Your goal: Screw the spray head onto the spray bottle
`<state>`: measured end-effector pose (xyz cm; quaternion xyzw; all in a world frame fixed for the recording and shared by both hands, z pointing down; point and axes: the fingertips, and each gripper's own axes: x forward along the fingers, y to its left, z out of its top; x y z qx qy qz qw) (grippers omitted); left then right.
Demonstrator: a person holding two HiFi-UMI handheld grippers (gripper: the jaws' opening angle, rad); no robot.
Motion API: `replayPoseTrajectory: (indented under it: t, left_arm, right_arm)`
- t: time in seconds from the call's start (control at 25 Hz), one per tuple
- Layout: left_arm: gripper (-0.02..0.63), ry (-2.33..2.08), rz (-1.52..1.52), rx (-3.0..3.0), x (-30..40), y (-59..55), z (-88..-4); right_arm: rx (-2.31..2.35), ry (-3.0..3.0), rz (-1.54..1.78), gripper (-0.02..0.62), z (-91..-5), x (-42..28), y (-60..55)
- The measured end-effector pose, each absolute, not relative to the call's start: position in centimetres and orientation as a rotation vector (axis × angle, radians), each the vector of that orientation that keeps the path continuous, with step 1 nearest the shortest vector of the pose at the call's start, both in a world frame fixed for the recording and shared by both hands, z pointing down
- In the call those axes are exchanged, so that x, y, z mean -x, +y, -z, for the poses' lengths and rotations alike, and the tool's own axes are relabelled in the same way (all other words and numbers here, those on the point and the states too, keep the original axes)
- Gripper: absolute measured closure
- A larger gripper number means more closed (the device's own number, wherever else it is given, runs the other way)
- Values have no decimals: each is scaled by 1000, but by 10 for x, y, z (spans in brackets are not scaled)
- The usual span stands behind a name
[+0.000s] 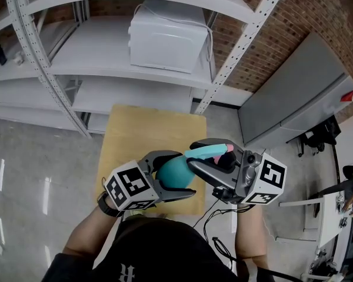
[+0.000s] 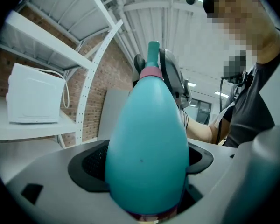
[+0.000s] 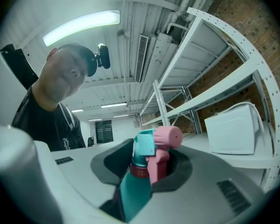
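Jaws of the left gripper (image 1: 180, 175) squeeze the teal egg-shaped plastic spray bottle (image 2: 147, 148) steady over the light wooden table (image 1: 135, 134), so the right gripper (image 1: 199, 159), closed on the pink-and-teal spray head (image 3: 154, 146) at its right end, can twist it.

Pretty bright: a ceiling tube (image 3: 81, 26) is blown out above the right hand-held gripper (image 3: 148, 164), edges are warped and darkened fisheye-style.
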<state>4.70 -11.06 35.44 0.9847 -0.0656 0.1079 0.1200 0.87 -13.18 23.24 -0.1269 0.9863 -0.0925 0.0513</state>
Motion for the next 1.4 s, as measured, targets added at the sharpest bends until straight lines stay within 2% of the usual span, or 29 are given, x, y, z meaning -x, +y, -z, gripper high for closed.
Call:
replayPoseTrajectory:
  t: [0.28, 0.88, 1.04, 1.2, 1.4]
  left_arm:
    - [172, -328, -461, -2896, -45, -121, -368]
    - [176, -184, -418, -2797, -9, -115, -433]
    - [176, -176, -208, -2679, 4, -84, -431]
    - [176, -394, -256, -2688, 11, -43, -451]
    - [176, -719, -232, -2609, -23, 46, -465]
  right_arm:
    - [443, 3004, 303, 474, -244, -7, -139]
    - [624, 2923, 478, 471, -306, 15, -155]
    - [587, 2878, 579, 469, -322, -10, -116]
    - [673, 2680, 758, 471, -342, -58, -74]
    - [932, 2560, 932, 471, -387, -127, 14]
